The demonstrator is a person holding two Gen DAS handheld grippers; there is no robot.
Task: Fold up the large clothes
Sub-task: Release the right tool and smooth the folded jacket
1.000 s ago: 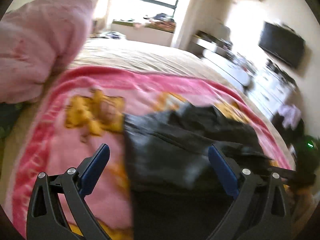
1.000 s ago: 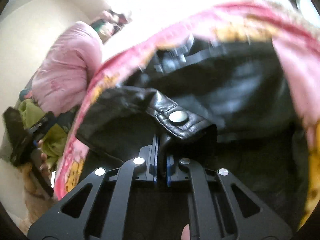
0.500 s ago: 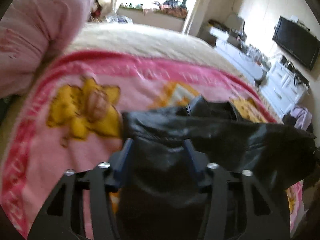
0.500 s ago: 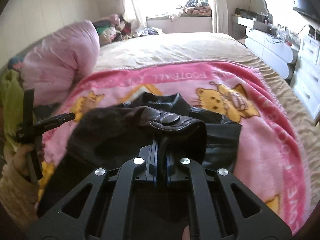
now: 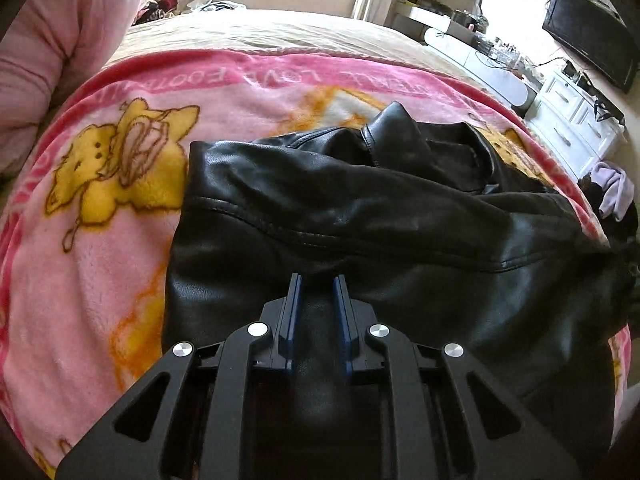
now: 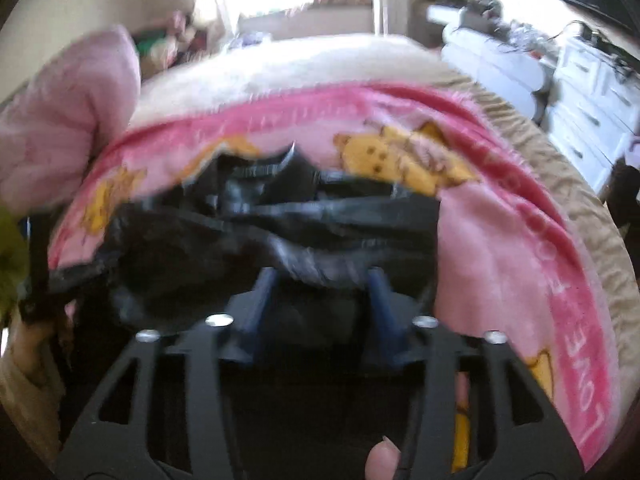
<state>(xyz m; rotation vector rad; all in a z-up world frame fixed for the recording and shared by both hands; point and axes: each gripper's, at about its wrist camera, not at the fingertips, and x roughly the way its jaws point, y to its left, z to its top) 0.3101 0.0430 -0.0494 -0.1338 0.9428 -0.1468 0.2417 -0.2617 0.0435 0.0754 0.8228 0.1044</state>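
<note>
Leather, black and glossy, makes up the large jacket (image 5: 360,216) lying bunched in the middle of a fluffy pink blanket with yellow cartoon animals (image 5: 100,208), spread over a beige-covered bed (image 5: 280,36). One sleeve is laid across the body from left to right, likely a first fold. The left gripper (image 5: 318,296) is low over the near part of the jacket, its blue pads narrowing onto a pinch of leather, probably to lift that near part for the next fold. The right gripper (image 6: 320,292), blurred, has its jaws opening, with dark leather between the pads but seemingly no longer pinched, which reads as letting the sleeve go. Bare blanket lies left, right and beyond the collar, so there is room to fold away. A pink quilted bundle (image 5: 60,40) sits far left, and white drawers (image 5: 576,120) stand off to the right.
</note>
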